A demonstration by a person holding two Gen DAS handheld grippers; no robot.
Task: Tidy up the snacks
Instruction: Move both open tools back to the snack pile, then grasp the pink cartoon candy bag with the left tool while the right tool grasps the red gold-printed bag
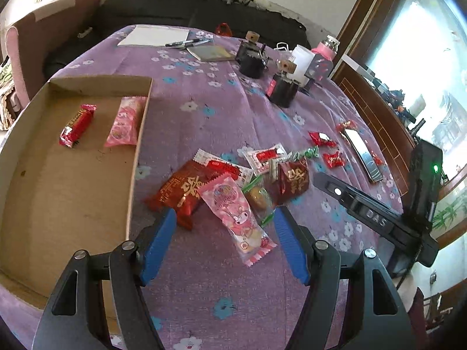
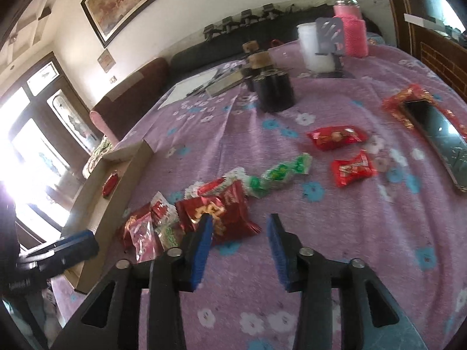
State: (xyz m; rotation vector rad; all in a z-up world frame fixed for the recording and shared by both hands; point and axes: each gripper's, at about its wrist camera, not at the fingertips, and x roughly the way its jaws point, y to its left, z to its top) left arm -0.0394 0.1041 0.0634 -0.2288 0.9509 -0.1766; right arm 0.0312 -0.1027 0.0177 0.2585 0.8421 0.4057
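- Purple floral cloth (image 1: 221,265) is seen covering the table, with a dark sofa and a white wall behind it.
- Nearest the left wrist camera, the left gripper (image 1: 226,218) is held with its blue pads well apart above the cloth; nothing is pressed between them.
- A pink cartoon-print snack packet (image 1: 236,213) is seen lying between those pads, clear of both.
- Nearest the right wrist camera, the right gripper (image 2: 239,221) is held partly open and empty, its left pad in front of a dark red gold-printed packet (image 2: 230,204).
- Just beyond, the snack pile (image 1: 233,180) is spread on the cloth: a large red packet (image 1: 181,189), white-and-red sachets and green-wrapped sweets (image 2: 277,175).
- To the left of the pile, an open cardboard box (image 1: 58,175) is placed, and a red bar (image 1: 77,125) and a pink packet (image 1: 125,121) are seen lying inside it.
- To the right, two small red packets (image 2: 335,137) and a phone (image 2: 440,140) are laid apart from the pile.
- Farther back, two dark jars (image 1: 283,89), a white container (image 1: 302,59), a pink-sleeved bottle (image 2: 351,26), a notebook and pens are set near the table's far edge.
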